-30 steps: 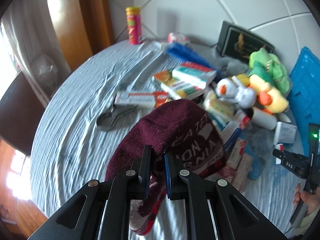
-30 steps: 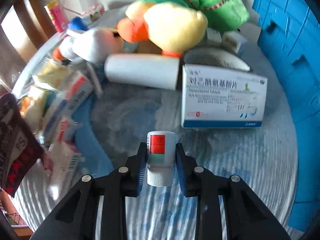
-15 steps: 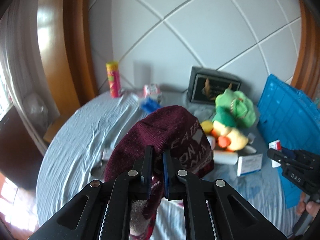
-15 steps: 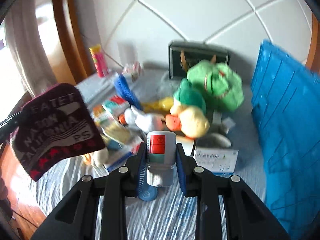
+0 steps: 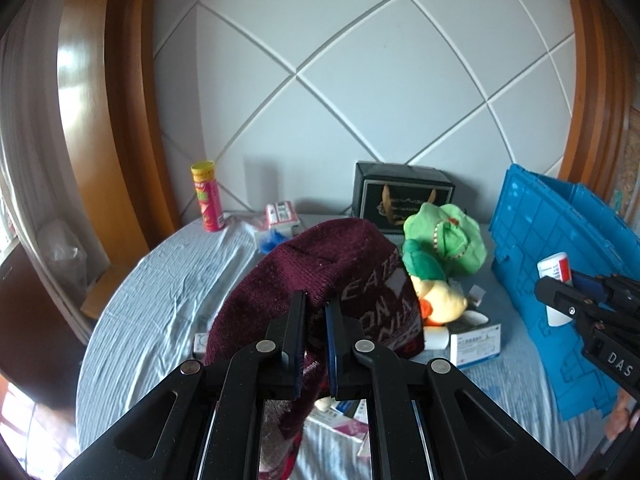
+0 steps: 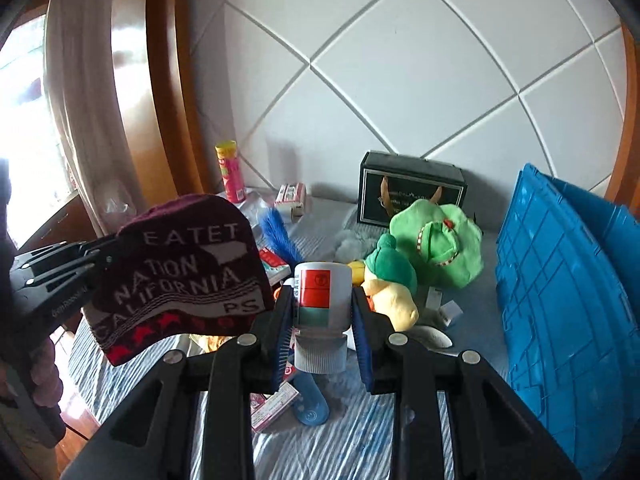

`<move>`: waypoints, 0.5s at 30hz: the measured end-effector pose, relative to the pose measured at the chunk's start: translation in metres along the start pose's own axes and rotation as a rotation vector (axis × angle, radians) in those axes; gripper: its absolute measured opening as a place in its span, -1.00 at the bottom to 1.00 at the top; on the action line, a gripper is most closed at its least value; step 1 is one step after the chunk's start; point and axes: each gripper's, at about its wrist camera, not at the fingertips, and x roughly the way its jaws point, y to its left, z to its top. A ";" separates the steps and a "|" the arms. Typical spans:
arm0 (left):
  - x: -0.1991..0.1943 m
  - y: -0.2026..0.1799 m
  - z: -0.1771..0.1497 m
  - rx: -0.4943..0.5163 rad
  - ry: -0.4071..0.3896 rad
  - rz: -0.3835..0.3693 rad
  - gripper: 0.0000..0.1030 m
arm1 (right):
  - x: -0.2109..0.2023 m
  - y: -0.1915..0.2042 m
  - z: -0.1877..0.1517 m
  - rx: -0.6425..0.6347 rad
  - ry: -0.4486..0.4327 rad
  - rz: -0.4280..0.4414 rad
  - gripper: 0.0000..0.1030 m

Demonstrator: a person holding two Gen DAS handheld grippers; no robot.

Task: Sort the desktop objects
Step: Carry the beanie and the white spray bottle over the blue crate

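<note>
The left gripper (image 5: 316,312) has its jaws pinched on a fold of the maroon beanie (image 5: 332,276), which hangs free above the tabletop (image 5: 168,288). Being soft, light knit, the beanie drapes and swings; its cuff sags below the jaws, so a pinch on a doubled fold near the cuff should serve better than one on a single layer, which may stretch and slip.

The right gripper (image 6: 322,312) has its jaws clamped on the sides of a small white bottle (image 6: 322,296), also held in the air, cap end toward the camera. The bottle looks rigid, light and smooth, so it could twist or slide if squeezed off-centre; the label band between the jaws is a sound hold.

Beyond, boxes (image 5: 476,344) and plush toys (image 6: 432,248) crowd the tabletop's middle. A blue crate (image 6: 568,288) stands along the right edge, a black box (image 6: 412,188) at the far edge, and a snack can (image 5: 208,196) at the far-left corner.
</note>
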 end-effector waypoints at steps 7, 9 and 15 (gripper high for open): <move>-0.010 -0.020 0.019 0.065 -0.052 -0.033 -0.83 | -0.038 0.006 0.013 0.020 -0.045 -0.045 -0.46; -0.013 -0.032 0.026 0.087 -0.069 -0.045 -0.84 | -0.050 0.003 0.016 0.032 -0.057 -0.066 -0.46; -0.026 -0.083 0.052 0.125 -0.112 -0.070 -0.84 | -0.103 -0.044 0.021 0.077 -0.114 -0.151 -0.46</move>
